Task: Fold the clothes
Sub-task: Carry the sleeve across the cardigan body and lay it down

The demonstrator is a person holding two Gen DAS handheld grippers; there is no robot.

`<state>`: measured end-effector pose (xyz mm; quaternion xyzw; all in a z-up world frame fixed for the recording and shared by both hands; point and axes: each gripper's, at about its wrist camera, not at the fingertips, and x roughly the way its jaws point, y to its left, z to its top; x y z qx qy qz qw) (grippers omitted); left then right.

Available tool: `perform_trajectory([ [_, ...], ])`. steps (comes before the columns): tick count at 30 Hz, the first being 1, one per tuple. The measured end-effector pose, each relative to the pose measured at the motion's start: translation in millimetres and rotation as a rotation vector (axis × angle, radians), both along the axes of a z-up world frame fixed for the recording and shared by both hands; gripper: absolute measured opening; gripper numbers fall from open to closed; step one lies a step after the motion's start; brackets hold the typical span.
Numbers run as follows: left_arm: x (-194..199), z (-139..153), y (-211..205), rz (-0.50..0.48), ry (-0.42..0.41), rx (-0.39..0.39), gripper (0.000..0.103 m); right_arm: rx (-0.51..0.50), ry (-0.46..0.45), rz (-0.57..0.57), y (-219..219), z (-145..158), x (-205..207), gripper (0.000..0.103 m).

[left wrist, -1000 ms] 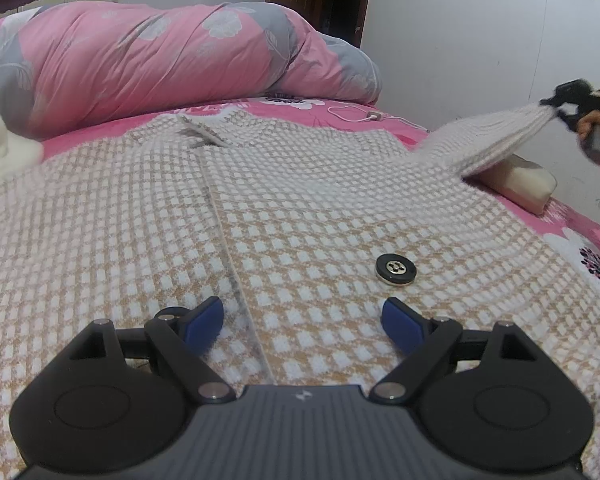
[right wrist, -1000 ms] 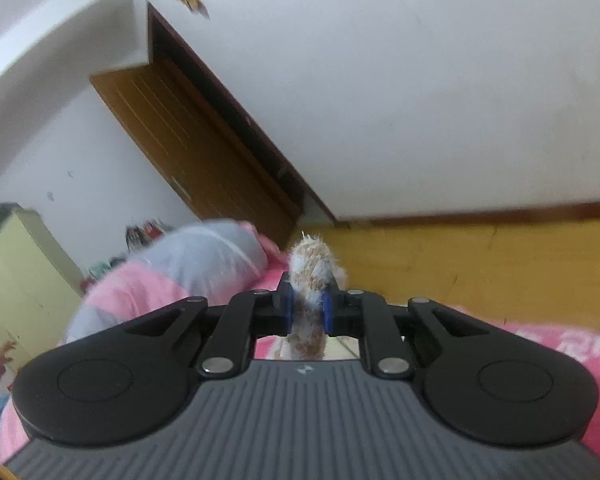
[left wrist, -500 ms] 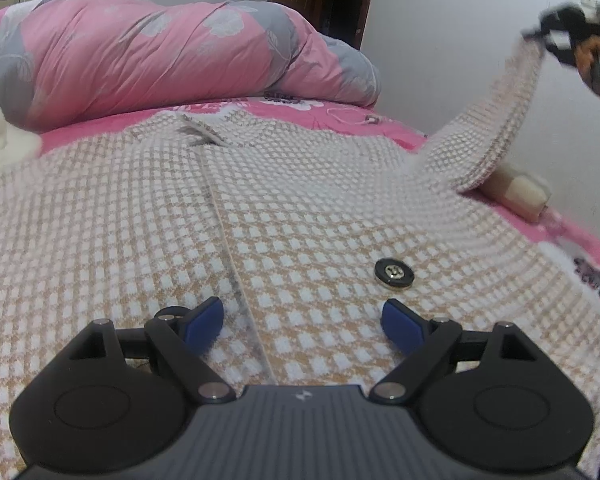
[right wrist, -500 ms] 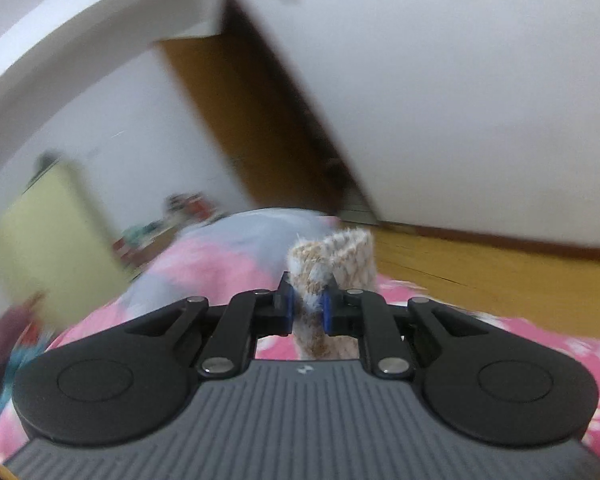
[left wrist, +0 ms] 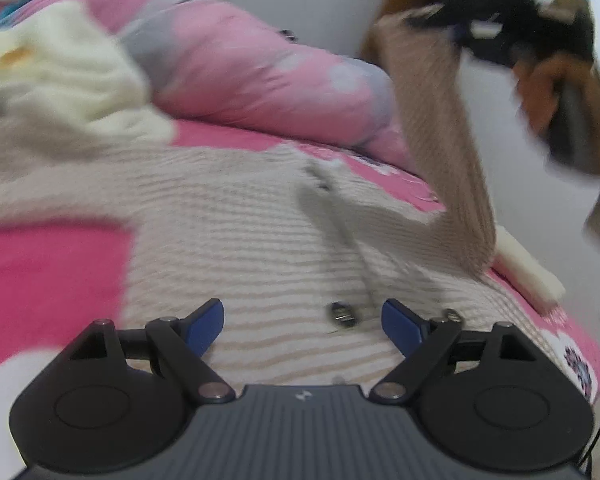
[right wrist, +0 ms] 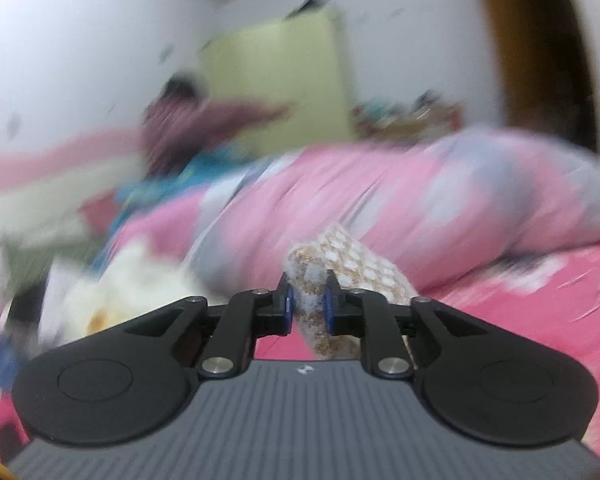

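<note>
A beige-and-white checked knit cardigan [left wrist: 240,240] lies spread flat on the pink bed, with a dark button [left wrist: 343,314] near its front edge. My left gripper [left wrist: 302,322] hovers low over the cardigan, open, with nothing between its blue pads. My right gripper [right wrist: 307,300] pinches the cuff of the cardigan's sleeve [right wrist: 352,260]; its jaws are opening slightly, and the cuff still sits pressed between the pads. In the left wrist view the sleeve [left wrist: 440,140] hangs stretched up from the cardigan's right side to the right gripper [left wrist: 432,16], held by a hand at the top right.
A rolled pink-and-grey quilt [left wrist: 260,68] lies along the back of the bed. A cream garment [left wrist: 60,72] is heaped at the back left. A white object [left wrist: 528,272] sits at the bed's right edge. A person in a purple sleeve [right wrist: 204,120] is beyond the bed, before a yellow-green cabinet [right wrist: 276,80].
The right gripper has lifted the sleeve high and swung it from the bed's right side in over the cardigan. The left gripper has slid leftwards and rolled, still open.
</note>
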<state>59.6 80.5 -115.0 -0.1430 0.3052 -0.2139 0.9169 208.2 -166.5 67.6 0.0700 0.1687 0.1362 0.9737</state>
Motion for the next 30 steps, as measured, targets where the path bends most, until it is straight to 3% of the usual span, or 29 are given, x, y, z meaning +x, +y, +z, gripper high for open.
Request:
perform_trajectory([
  [1,0.7,-1.3,7.8,0.016,0.017,-0.013,0.087,-0.009,0.062,0.041,25.0,-25.9,4.9,0.018],
  [2,1.2,-2.5,15.6,0.031,0.031,-0.034,0.087,-0.012,0.148,0.089,46.0,-54.7,13.5,0.029],
  [4,3.2,-3.2,27.5,0.054,0.052,-0.067,0.087,-0.006,0.375,0.205,80.5,-109.0,30.9,0.034],
  [7,3.1,-1.8,41.9,0.087,0.054,-0.072,0.087,0.115,0.413,0.231,59.5,-112.0,19.6,0.035],
  [9,10.3,1.3,43.3,0.098,0.051,-0.066,0.087,0.196,0.434,0.246,44.5,-113.3,11.0,0.041],
  [11,24.5,7.4,37.4,0.096,0.050,-0.048,0.087,0.248,0.336,0.192,-3.3,-93.9,-19.4,0.055],
  [13,39.5,13.7,30.7,0.093,0.049,-0.028,0.087,0.284,0.236,0.110,-56.4,-73.4,-44.8,0.056],
  [16,67.1,20.9,7.4,0.075,0.050,0.066,0.087,0.266,0.162,-0.100,-131.4,-71.2,-96.4,0.056],
  [21,117.3,18.1,-28.6,0.048,0.096,0.183,0.086,0.054,0.211,-0.393,-206.7,-115.2,-147.1,0.056],
  [25,158.7,7.0,-48.5,0.055,0.177,0.229,0.076,0.076,0.272,-0.366,-223.1,-149.3,-146.0,0.056],
  [26,167.7,3.7,-51.7,0.060,0.198,0.233,0.070,0.055,0.268,-0.362,-216.4,-153.2,-140.7,0.055],
  [30,191.3,-3.5,-58.7,0.093,0.238,0.206,0.066,-0.010,0.248,-0.320,-209.1,-164.7,-122.1,0.055],
])
